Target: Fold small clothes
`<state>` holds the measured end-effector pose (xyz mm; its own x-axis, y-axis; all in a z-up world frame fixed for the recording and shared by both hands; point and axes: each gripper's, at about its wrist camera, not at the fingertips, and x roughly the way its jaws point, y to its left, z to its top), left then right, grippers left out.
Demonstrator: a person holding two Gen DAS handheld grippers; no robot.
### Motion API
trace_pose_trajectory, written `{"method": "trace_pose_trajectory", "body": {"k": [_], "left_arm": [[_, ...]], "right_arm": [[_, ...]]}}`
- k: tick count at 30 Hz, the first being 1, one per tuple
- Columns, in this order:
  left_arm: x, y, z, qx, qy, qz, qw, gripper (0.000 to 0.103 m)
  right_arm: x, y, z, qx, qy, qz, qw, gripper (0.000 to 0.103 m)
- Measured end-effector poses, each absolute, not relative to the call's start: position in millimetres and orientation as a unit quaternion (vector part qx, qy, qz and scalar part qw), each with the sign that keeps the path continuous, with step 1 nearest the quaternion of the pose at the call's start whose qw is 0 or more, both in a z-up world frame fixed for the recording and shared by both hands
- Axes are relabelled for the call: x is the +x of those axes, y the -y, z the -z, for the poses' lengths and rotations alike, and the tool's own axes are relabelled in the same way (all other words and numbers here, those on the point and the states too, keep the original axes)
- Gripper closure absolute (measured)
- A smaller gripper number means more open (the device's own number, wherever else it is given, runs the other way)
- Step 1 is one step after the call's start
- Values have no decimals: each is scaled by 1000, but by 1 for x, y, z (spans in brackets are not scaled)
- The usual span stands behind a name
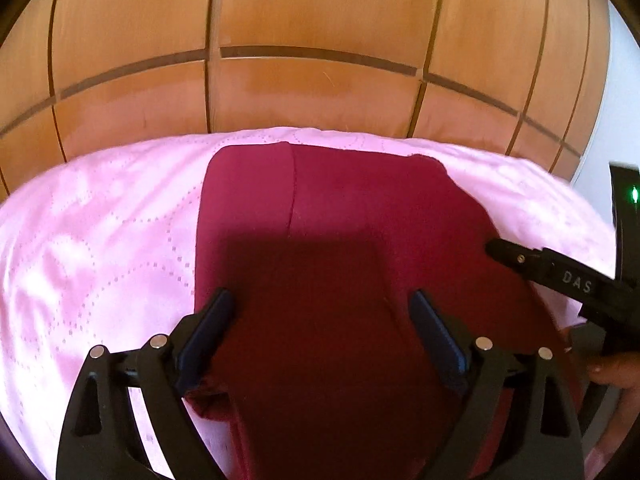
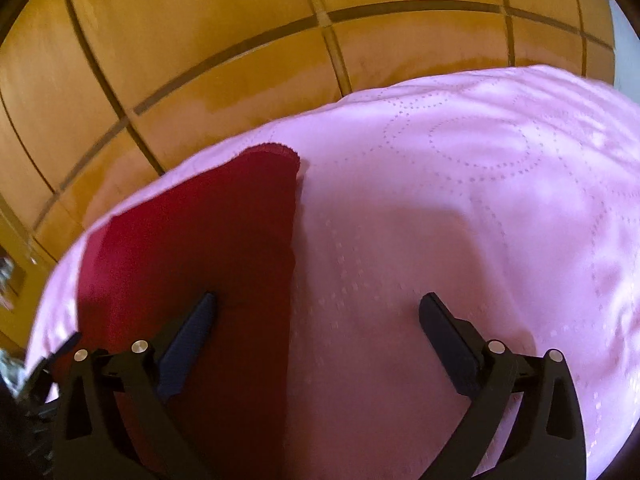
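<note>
A dark red garment (image 1: 340,240) lay flat on a pink quilted bedspread (image 1: 100,240), its far edge close to the bedspread's far edge, with a wooden panelled wall (image 1: 320,20) behind.

The left claw (image 1: 322,320) pointed steeply downward over the near part of the garment. Its two blue-padded fingers (image 1: 212,328) stood spread wide, with red cloth beneath and between them, the pads pressing on nothing.

The right claw (image 2: 318,320) tilted down at a similar slant. It too was spread wide and straddled the garment's right edge: its left finger (image 2: 188,344) was over the red cloth (image 2: 192,240), its right finger over bare bedspread (image 2: 480,200). Nothing was pinched.

In the left wrist view the right claw's finger (image 1: 536,268) reached in from the right edge, its tip over the garment's right border, and part of the person's hand (image 1: 616,372) showed gripping the handle below it.
</note>
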<state>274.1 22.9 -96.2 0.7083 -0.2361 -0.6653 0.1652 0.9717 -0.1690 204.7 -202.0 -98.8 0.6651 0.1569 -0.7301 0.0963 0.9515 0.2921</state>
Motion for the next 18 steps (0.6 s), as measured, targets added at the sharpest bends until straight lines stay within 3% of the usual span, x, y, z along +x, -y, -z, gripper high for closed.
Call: {"method": "trace_pose_trajectory", "body": {"k": [2,4,7,8,9,10,12,14,18], "left_arm": [[265,-34,89,-75,-357,114,924,13],[252,-52,85,-107,-352,101,924,13],[233,-82,91,-174,-363,85,911,15],[231,-88,95,-188,-371,83,906,24],[230,-92,103,-197,-390,86,895,41],[230,-94,109,-200,-405,93,887,44],[228,-96,121,-210,-416,104,878,44],[231,-93,129,-207,-423,111,875,44],[233,-99,137,-225,-424,125,868,45]], "right_arm": [[189,210,91,184,-403,-32,896,9],[170,212,85,204,-398,-66,892,32],[148,211,82,202,-409,-101,884,48],[141,210,80,201,-410,-110,883,50],[133,209,79,204,-411,-124,880,52],[129,208,80,206,-418,-134,875,55],[123,207,86,211,-431,-145,865,58],[120,205,96,230,-442,-155,853,69],[115,200,107,255,-445,-153,845,71]]}}
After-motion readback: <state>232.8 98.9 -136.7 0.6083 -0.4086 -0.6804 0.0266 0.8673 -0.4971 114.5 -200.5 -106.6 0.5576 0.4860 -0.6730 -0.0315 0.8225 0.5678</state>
